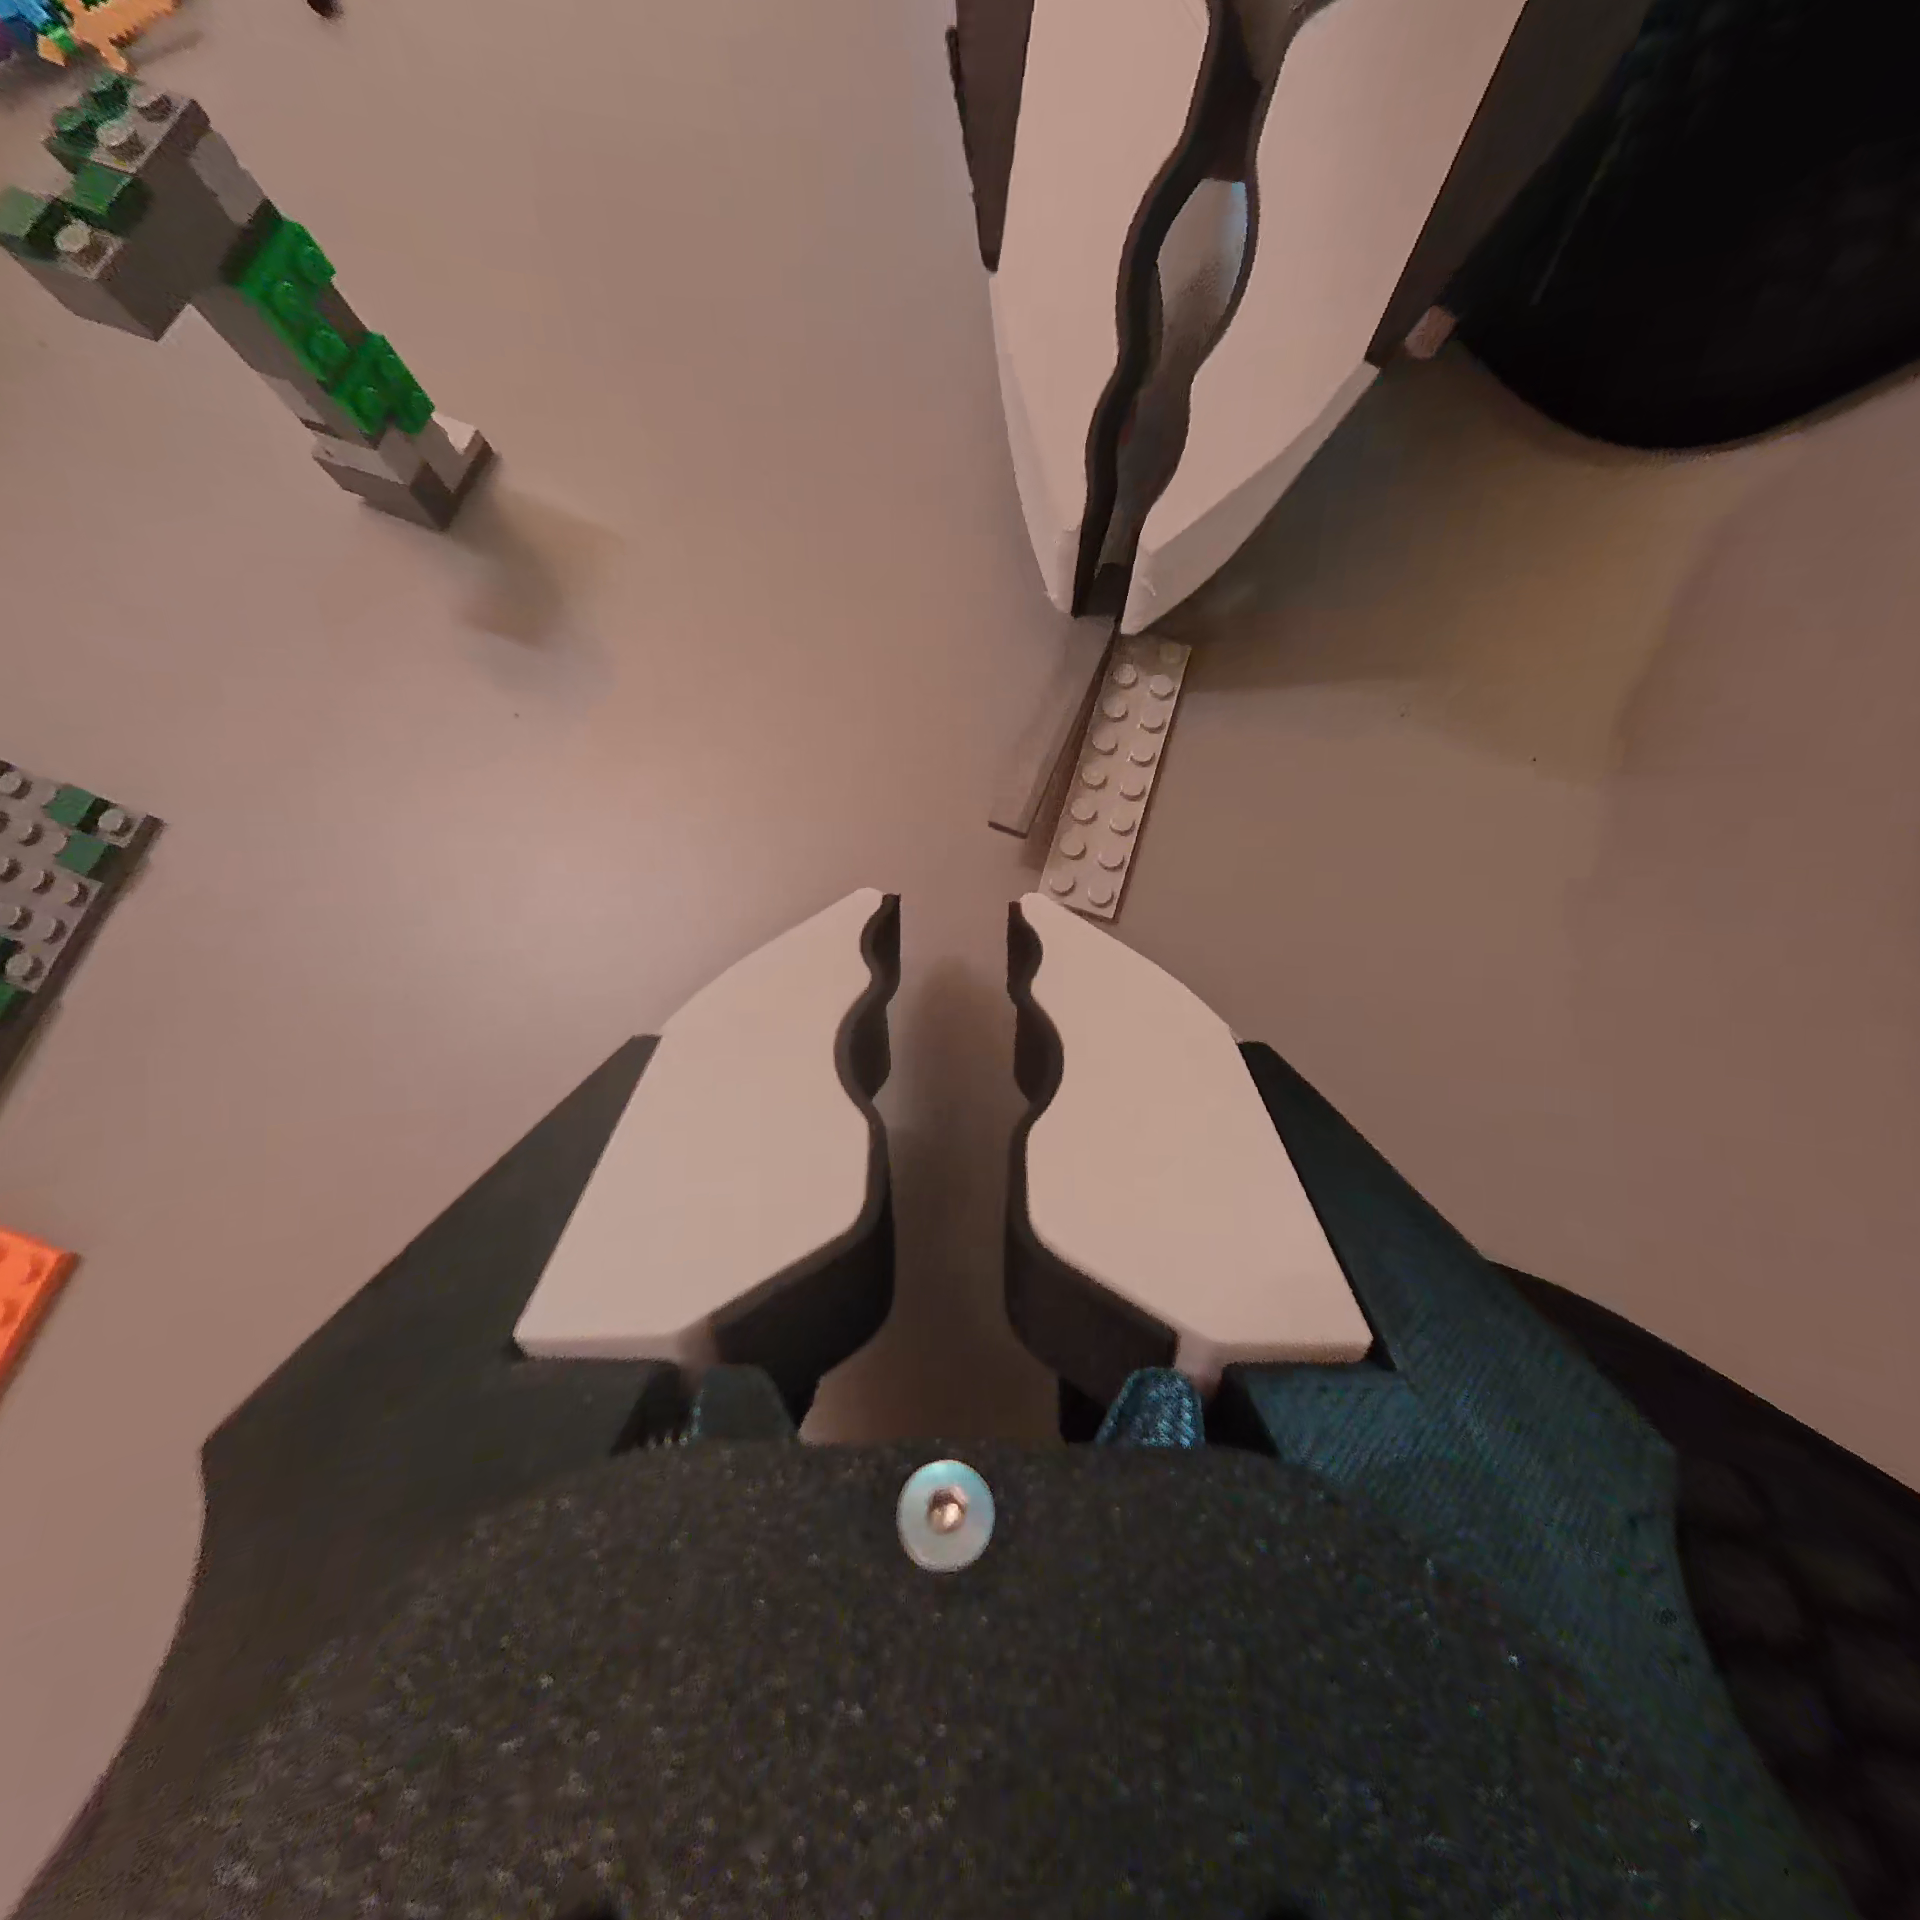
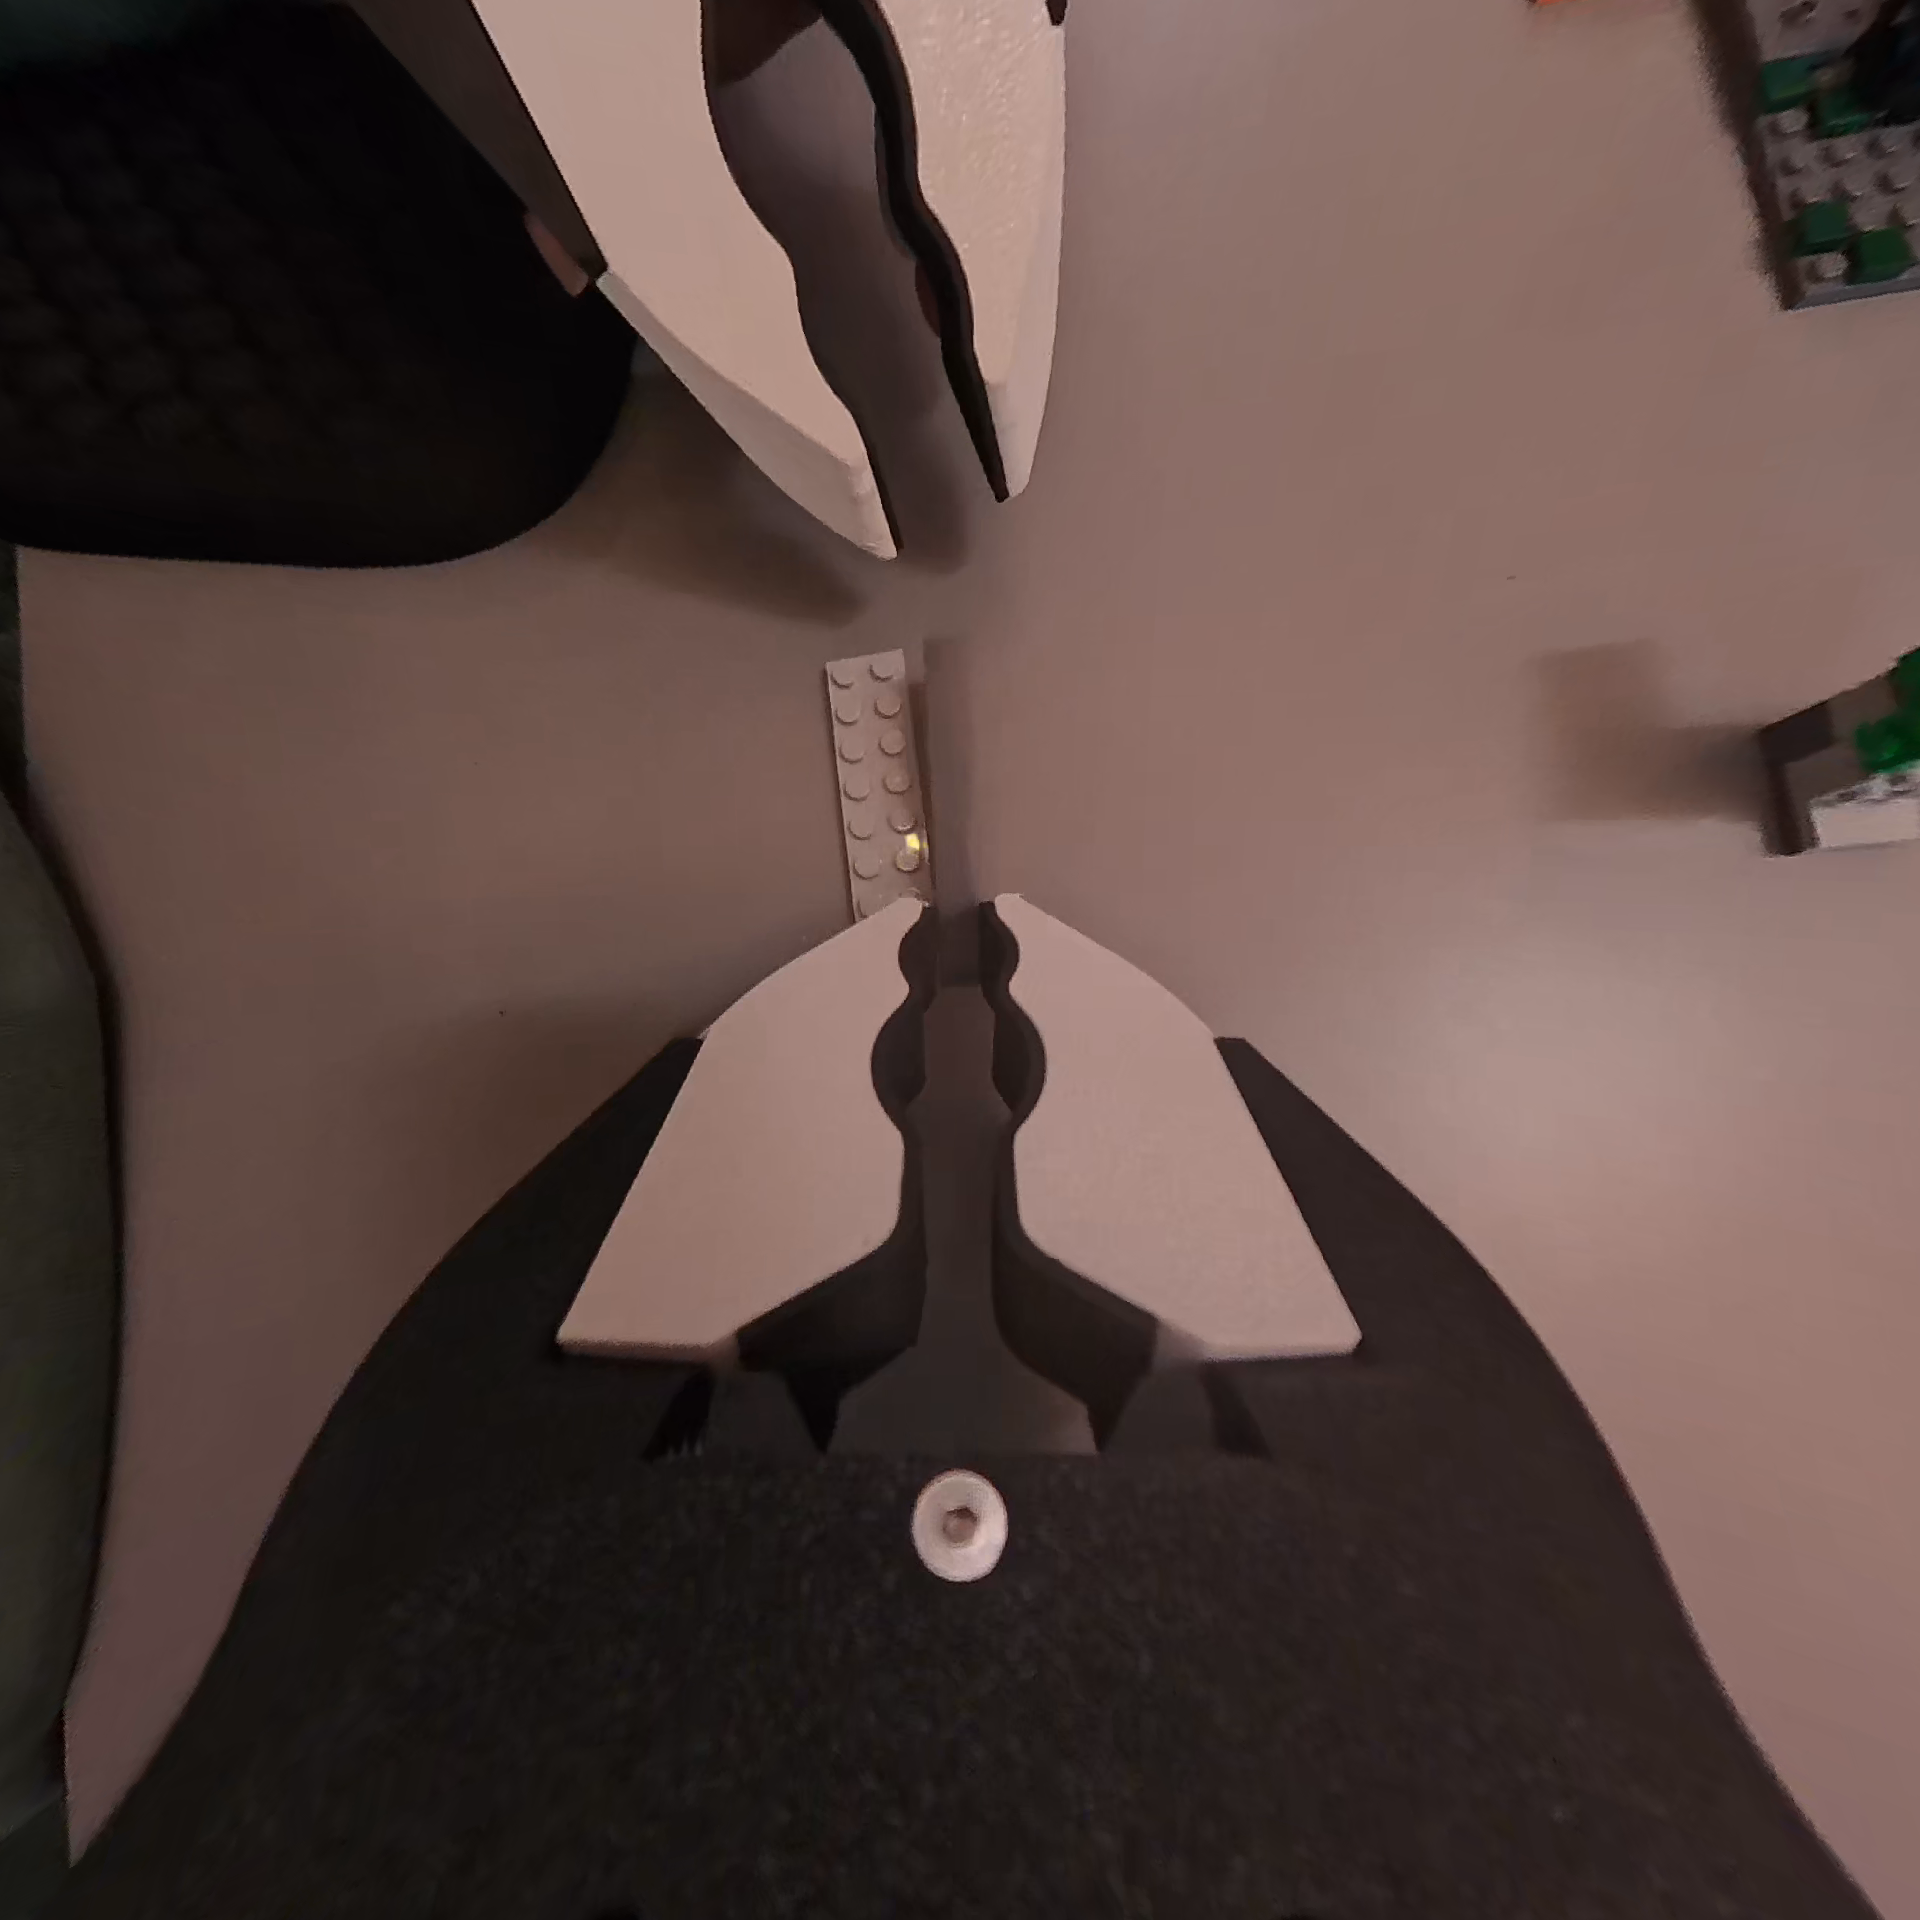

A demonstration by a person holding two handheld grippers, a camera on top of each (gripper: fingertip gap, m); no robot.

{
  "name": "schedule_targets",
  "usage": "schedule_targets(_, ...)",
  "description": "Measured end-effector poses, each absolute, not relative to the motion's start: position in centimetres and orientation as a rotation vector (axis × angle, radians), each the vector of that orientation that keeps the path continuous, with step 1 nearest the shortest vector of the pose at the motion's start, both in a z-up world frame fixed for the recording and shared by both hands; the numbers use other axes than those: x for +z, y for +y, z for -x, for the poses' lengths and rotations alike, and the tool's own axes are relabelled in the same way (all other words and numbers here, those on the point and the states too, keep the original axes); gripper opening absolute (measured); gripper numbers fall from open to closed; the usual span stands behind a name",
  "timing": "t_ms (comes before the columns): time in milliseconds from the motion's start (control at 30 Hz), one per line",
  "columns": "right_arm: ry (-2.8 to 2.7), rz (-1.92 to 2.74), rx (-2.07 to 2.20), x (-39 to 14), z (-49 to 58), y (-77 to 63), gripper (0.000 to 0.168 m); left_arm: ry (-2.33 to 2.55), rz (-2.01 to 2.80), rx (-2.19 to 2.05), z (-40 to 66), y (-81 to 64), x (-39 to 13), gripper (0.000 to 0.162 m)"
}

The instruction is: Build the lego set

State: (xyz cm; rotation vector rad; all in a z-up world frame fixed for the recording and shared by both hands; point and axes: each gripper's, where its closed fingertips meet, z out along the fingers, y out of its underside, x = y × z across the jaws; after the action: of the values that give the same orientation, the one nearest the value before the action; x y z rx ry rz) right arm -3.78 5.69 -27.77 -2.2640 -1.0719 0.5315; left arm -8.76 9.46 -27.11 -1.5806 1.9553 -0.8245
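Note:
A long light grey studded plate (image 1: 1117, 769) lies flat on the pale table; it also shows in the right wrist view (image 2: 881, 779). A darker grey thin plate (image 1: 1049, 748) stands on its long edge right beside it. My right gripper (image 2: 954, 906) is shut on the near end of this thin plate (image 2: 961, 951); in the left wrist view it comes in from the top (image 1: 1107, 618). My left gripper (image 1: 956, 909) is open and empty, facing the other end of both plates, a little short of them; it also shows in the right wrist view (image 2: 945, 525).
A grey and green lego tower (image 1: 260, 301) lies at the left. A grey baseplate with green bricks (image 1: 52, 894), an orange plate (image 1: 26, 1299) and coloured bricks (image 1: 73, 31) sit along the left edge. A black bulky object (image 1: 1714, 208) is beyond the right gripper. The grippers' ends are close to 7 cm from one another.

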Motion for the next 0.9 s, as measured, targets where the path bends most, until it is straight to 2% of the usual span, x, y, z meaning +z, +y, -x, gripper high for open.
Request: schedule_targets(900, -1.149, 2.266, 0.546, -28.1, 4.9, 5.4, 0.008, 2.039, 1.553, -0.822, 8.5, 8.0, -28.2, 0.019)
